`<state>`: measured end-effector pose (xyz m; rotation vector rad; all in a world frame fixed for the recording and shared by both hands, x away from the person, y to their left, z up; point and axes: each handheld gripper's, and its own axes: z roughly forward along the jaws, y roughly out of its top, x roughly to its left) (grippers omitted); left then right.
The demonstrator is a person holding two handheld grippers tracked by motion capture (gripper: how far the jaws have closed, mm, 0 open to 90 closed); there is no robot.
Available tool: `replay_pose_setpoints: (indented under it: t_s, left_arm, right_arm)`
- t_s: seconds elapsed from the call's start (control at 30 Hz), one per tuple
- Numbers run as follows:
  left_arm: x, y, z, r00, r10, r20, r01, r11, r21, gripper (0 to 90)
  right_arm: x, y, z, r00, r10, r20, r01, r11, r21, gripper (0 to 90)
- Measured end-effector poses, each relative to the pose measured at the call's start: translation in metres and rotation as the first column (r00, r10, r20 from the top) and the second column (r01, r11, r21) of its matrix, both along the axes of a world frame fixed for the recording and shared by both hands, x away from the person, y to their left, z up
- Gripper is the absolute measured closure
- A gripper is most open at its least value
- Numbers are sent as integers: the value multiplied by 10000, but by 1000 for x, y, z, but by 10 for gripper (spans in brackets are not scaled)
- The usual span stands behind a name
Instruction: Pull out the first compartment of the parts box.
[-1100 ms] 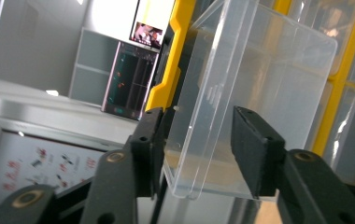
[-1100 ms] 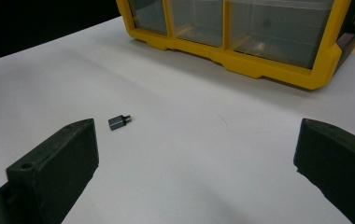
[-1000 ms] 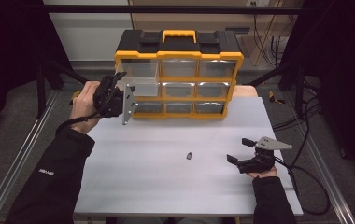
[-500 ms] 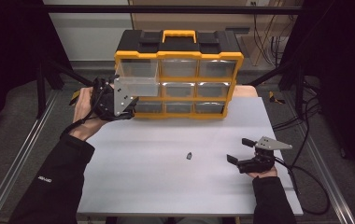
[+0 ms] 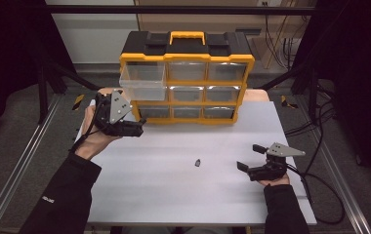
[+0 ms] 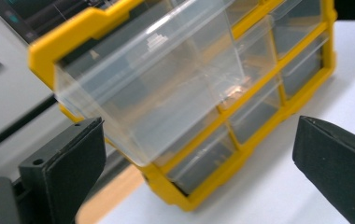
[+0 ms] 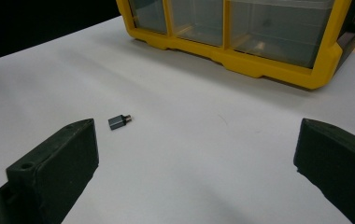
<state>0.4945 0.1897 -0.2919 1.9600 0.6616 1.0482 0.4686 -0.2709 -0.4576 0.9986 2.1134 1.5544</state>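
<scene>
A yellow and black drawer organizer (image 5: 187, 53) stands at the back of the white table (image 5: 174, 200). Its clear top-left drawer (image 5: 142, 80) is pulled part way out and looks empty in the left gripper view (image 6: 166, 79). My left gripper (image 5: 135, 127) hangs just below and in front of that drawer, open (image 6: 199, 154), touching nothing. A small grey adapter (image 5: 197, 163) lies on the table's middle. My right gripper (image 5: 249, 157) rests low at the right, open (image 7: 199, 158), with the adapter (image 7: 118, 121) ahead of its left jaw.
The organizer's other clear drawers (image 5: 188, 92) are pushed in. Metal rails (image 5: 22, 161) run along both sides of the table, and cables (image 5: 315, 122) trail on the floor at the right. Bare table lies between the grippers.
The top-left drawer has slid out of the organizer. My left gripper has let go of it and drawn back down toward the table. The right gripper has stayed put.
</scene>
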Motion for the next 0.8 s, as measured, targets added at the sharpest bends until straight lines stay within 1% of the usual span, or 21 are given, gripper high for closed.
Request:
replay_pose_setpoints:
  t_s: [0.17,0.23,0.3,0.43,0.6,0.67,0.8]
  left_arm:
    - [-2,2,-11,9995,21,-312,-39,9984,-564,1]
    - [-3,3,-15,9994,82,-344,-104,9979,-643,0]
    - [-3,4,-20,9988,16,-487,-57,9964,-847,0]
    - [-3,5,-31,9977,-34,-677,-34,9950,-997,0]
    - [-5,6,-43,9956,-183,-914,44,9887,-1500,0]
    - [-5,6,-50,9949,-199,-993,48,9886,-1507,0]
    - [-7,6,-61,9929,-204,-1170,2,9853,-1706,0]
  right_arm:
    - [0,0,0,10000,-2,-1,2,10000,-4,4]
    - [0,0,0,10000,-1,-10,1,10000,-1,4]
    - [0,0,0,10000,1,-4,-1,10000,7,4]
    - [0,0,0,10000,1,-4,-1,10000,7,4]
    - [0,0,0,10000,-1,-3,1,10000,8,4]
    - [0,0,0,10000,-3,-10,3,10000,8,5]
    - [0,0,0,10000,2,-37,-2,10000,19,5]
